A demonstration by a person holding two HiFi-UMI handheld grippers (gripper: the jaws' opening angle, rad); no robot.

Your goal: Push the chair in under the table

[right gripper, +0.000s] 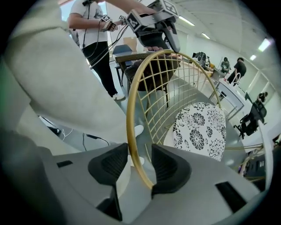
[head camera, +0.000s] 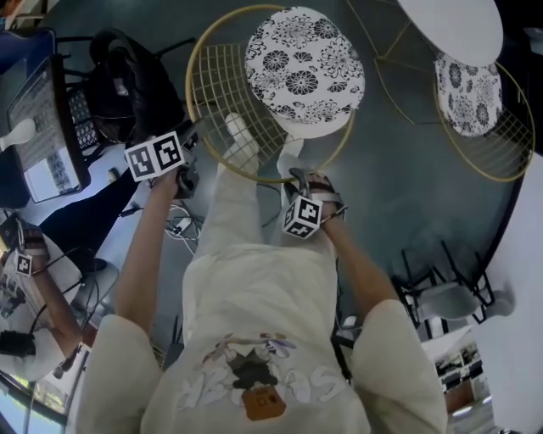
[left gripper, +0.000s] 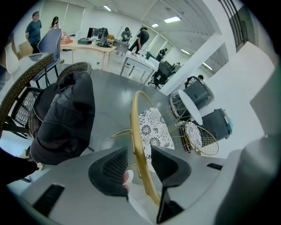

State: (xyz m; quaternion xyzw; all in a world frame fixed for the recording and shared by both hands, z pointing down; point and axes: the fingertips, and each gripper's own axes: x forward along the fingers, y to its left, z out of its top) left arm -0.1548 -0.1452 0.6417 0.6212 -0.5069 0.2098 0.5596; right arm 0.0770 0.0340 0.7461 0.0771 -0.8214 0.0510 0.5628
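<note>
The chair (head camera: 254, 93) has a gold wire back and a black-and-white floral seat cushion (head camera: 305, 63); it stands just ahead of my feet. The white round table (head camera: 454, 25) is at the top right, apart from the chair. My left gripper (head camera: 192, 166) is at the left side of the gold back rim (left gripper: 139, 132). Its jaws are open, with the rim running between them and no pad pressing on it. My right gripper (head camera: 304, 180) straddles the near-right part of the same rim (right gripper: 131, 132). It is open too, and the rim lies close to the right-hand pad (right gripper: 169, 169).
A second matching wire chair (head camera: 479, 110) sits by the table. A black jacket (head camera: 136, 80) hangs over a dark chair on the left. Cables (head camera: 178, 227) lie on the floor, a black frame chair (head camera: 441, 288) stands at the right, and another person (head camera: 51, 297) is at the lower left.
</note>
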